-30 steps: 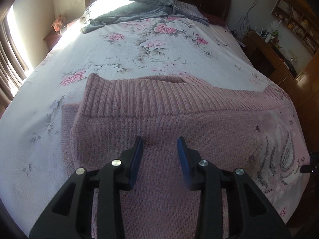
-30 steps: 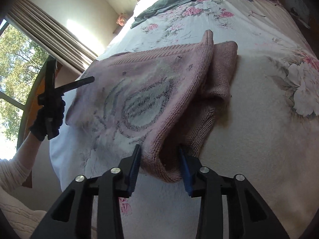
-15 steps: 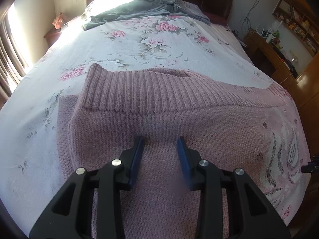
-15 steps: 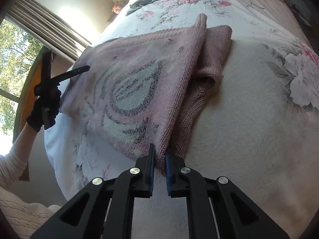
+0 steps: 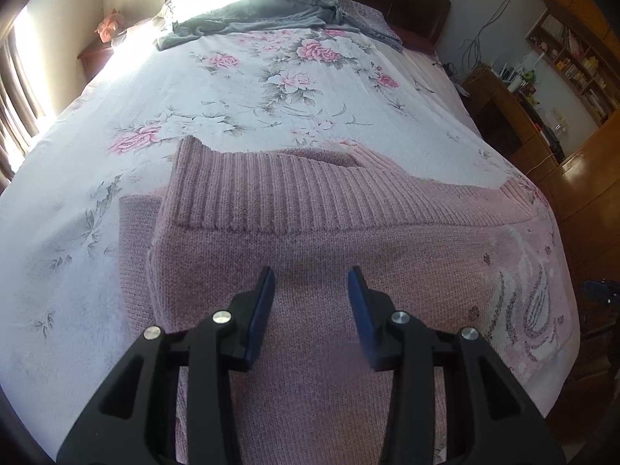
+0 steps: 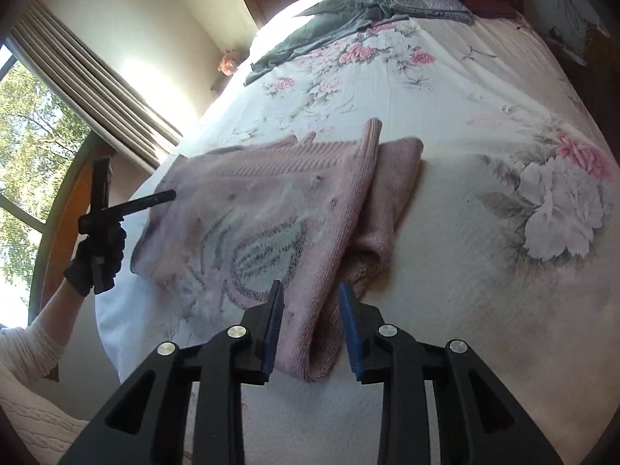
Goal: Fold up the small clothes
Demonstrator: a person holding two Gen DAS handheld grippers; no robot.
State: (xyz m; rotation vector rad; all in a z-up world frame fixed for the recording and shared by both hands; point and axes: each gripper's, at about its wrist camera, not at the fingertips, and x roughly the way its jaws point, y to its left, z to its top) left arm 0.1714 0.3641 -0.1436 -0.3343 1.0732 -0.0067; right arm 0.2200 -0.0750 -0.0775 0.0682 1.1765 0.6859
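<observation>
A pink knit sweater (image 5: 348, 240) with a ribbed band and a pale grey-white pattern lies folded on the floral bedspread (image 5: 240, 93). My left gripper (image 5: 311, 286) hovers open just above its plain part, nothing between the fingers. In the right wrist view the same sweater (image 6: 263, 209) shows its pattern side, with a folded sleeve (image 6: 391, 193) tucked along its right edge. My right gripper (image 6: 312, 302) is open, its fingers standing on either side of the sweater's near folded corner. The left gripper (image 6: 128, 205) shows at the sweater's far left edge, held by a gloved hand.
Grey clothing (image 5: 263, 11) and a patterned pillow (image 6: 422, 0) lie at the head of the bed. A nightstand (image 5: 97, 54) with a pink object stands far left, curtains (image 6: 97, 89) by the window, wooden shelves and a desk (image 5: 542, 77) at the right.
My right gripper, shut on the sweater's corner half a second ago, has opened and let it go. The left gripper stayed open and drew slightly back over the sweater.
</observation>
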